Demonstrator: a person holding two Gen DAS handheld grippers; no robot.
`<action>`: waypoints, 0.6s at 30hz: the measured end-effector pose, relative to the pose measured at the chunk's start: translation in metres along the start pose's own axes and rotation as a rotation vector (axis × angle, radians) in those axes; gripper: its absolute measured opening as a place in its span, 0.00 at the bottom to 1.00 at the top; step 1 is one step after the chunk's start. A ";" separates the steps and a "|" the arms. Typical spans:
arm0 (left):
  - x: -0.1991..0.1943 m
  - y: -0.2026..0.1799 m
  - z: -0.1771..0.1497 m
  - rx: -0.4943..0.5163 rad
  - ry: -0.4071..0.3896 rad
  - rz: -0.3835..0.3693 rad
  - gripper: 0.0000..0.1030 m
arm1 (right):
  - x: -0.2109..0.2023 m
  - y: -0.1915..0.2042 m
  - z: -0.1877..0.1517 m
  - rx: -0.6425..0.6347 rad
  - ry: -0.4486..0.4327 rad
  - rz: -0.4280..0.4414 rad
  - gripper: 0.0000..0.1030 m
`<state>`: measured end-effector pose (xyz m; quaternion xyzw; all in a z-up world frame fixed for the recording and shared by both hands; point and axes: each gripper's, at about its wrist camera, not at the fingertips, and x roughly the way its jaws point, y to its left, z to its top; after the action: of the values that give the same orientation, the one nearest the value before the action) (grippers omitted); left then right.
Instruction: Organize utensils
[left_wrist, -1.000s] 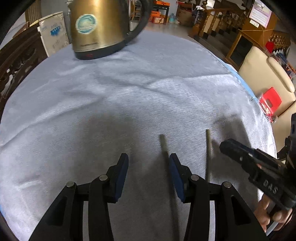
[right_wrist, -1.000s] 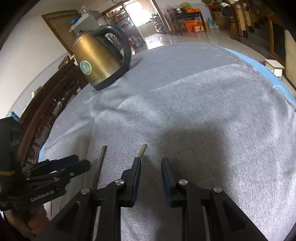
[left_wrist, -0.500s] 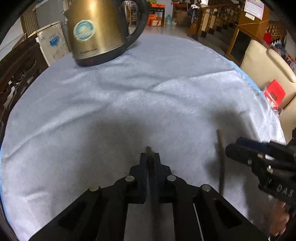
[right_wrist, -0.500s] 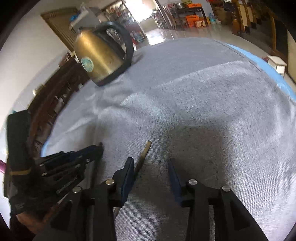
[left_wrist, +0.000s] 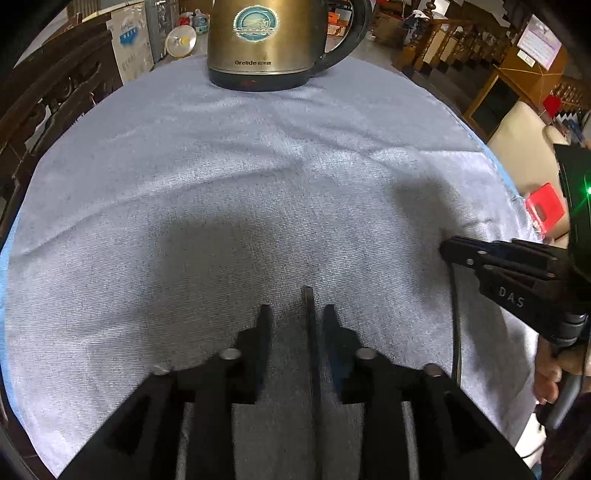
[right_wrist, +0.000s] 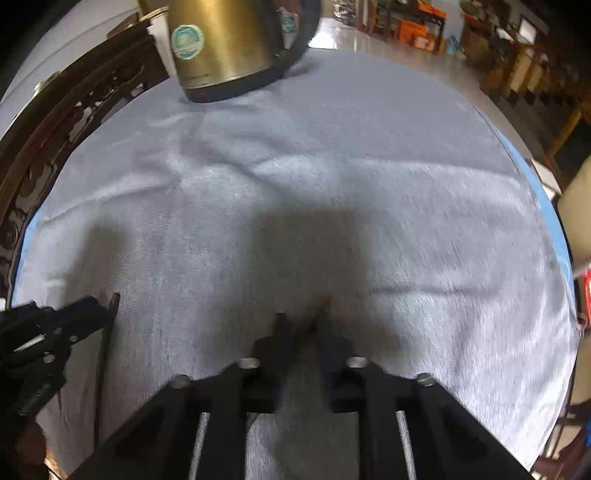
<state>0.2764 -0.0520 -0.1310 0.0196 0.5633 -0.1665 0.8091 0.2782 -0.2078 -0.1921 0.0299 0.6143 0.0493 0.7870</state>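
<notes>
Two thin dark chopsticks lie on the pale grey cloth-covered round table (left_wrist: 258, 166), one for each set of tongs. From the left wrist, the left tongs (left_wrist: 295, 325) are opening, pads clear of the left dark chopstick (left_wrist: 308, 325), which runs between them toward twelve o'clock. At three o'clock the right tongs (left_wrist: 448, 251) sit pressed together over the right dark chopstick (left_wrist: 456, 332). A brass-coloured electric kettle with a black handle (left_wrist: 269, 40) stands at twelve o'clock.

From the right wrist, blurred, the right tongs (right_wrist: 303, 325) are closing, a thin stick (right_wrist: 312, 325) pinched between them, its pale tip toward twelve. At nine o'clock the left tongs (right_wrist: 99, 310) hang by the other stick (right_wrist: 105, 339).

To do this well, I judge, each stick wants gripping squarely across its width, then laying parallel and touching its mate, tips level.
</notes>
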 end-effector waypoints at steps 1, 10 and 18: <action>0.000 0.001 0.000 -0.004 0.006 -0.001 0.37 | 0.000 0.001 -0.001 -0.009 -0.018 0.035 0.10; 0.016 -0.013 -0.001 0.035 0.049 0.041 0.39 | -0.025 -0.014 -0.018 -0.008 -0.163 0.132 0.09; 0.019 -0.009 0.003 0.035 0.076 0.053 0.10 | -0.012 -0.006 -0.007 -0.016 0.022 0.060 0.19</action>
<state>0.2829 -0.0656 -0.1460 0.0550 0.5897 -0.1539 0.7909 0.2683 -0.2153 -0.1831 0.0416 0.6213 0.0782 0.7785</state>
